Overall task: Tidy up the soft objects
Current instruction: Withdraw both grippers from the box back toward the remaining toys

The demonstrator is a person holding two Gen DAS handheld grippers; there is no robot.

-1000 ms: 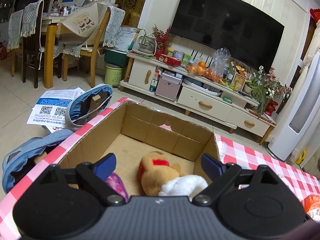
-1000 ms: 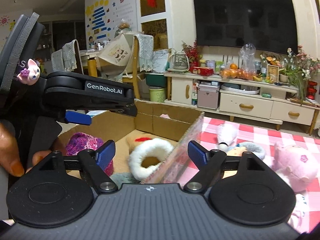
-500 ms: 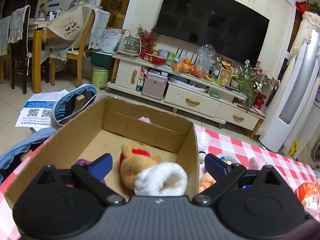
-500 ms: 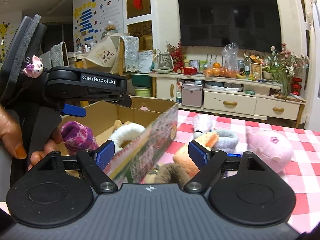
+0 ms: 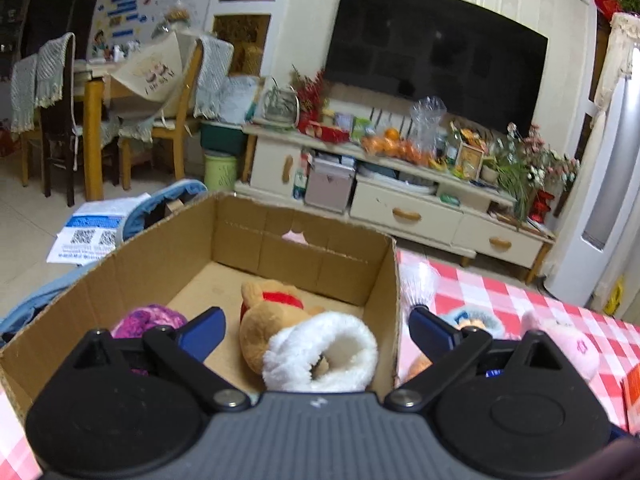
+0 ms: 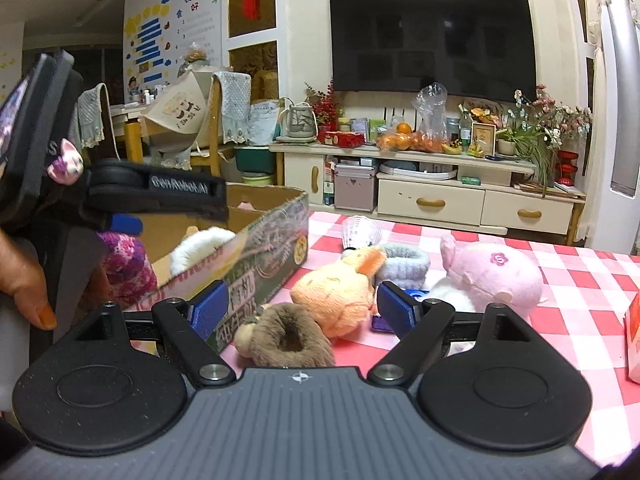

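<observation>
Grippers left & right tilt slightly down, both jaws apart, nothing held.

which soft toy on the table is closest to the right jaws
The brown furry toy, lying on the checked cloth just ahead of the open right gripper. The orange plush and pink plush lie farther back.

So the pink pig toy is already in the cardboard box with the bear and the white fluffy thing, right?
Not quite. The pink pig toy is outside the cardboard box, lying on the checked tablecloth, as the right wrist view shows. The bear and the white fluffy thing are indeed in the box.
</observation>
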